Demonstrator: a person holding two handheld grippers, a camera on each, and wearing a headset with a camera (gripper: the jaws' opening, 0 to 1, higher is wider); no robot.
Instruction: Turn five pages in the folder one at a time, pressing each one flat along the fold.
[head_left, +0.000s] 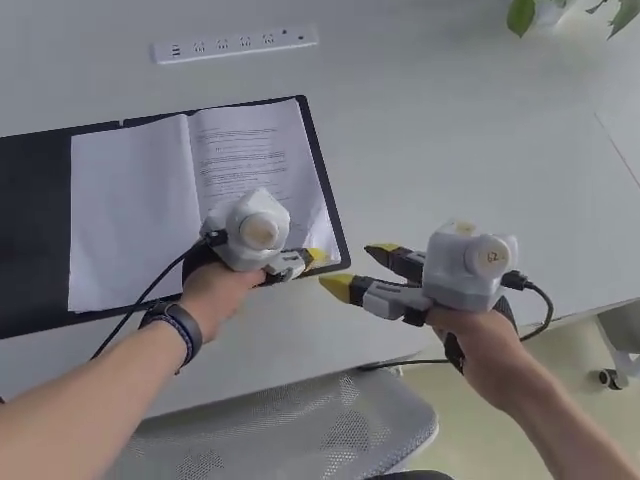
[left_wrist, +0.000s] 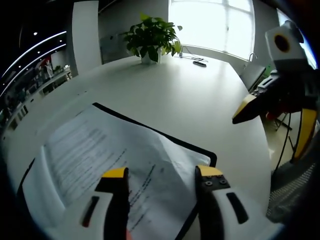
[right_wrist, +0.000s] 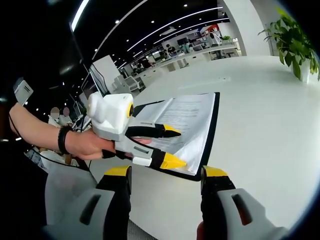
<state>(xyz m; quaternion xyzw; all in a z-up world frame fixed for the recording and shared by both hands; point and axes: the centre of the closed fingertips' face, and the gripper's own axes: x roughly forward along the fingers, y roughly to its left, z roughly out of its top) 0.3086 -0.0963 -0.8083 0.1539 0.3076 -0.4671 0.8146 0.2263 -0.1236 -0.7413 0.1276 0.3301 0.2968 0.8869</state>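
now | white table (head_left: 450, 120) | open folder (head_left: 35, 230) | plant (left_wrist: 150, 36) | bright window (left_wrist: 217, 25)

White-bodied left tongs (head_left: 308, 259) and right tongs (head_left: 356, 266) have yellow-tipped black jaws and black cables (head_left: 541, 300), and a dark wristband (head_left: 178, 324) rings the left wrist.

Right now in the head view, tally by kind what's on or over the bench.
folder: 1
power strip: 1
potted plant: 1
grippers: 2, the left gripper and the right gripper
Total: 5
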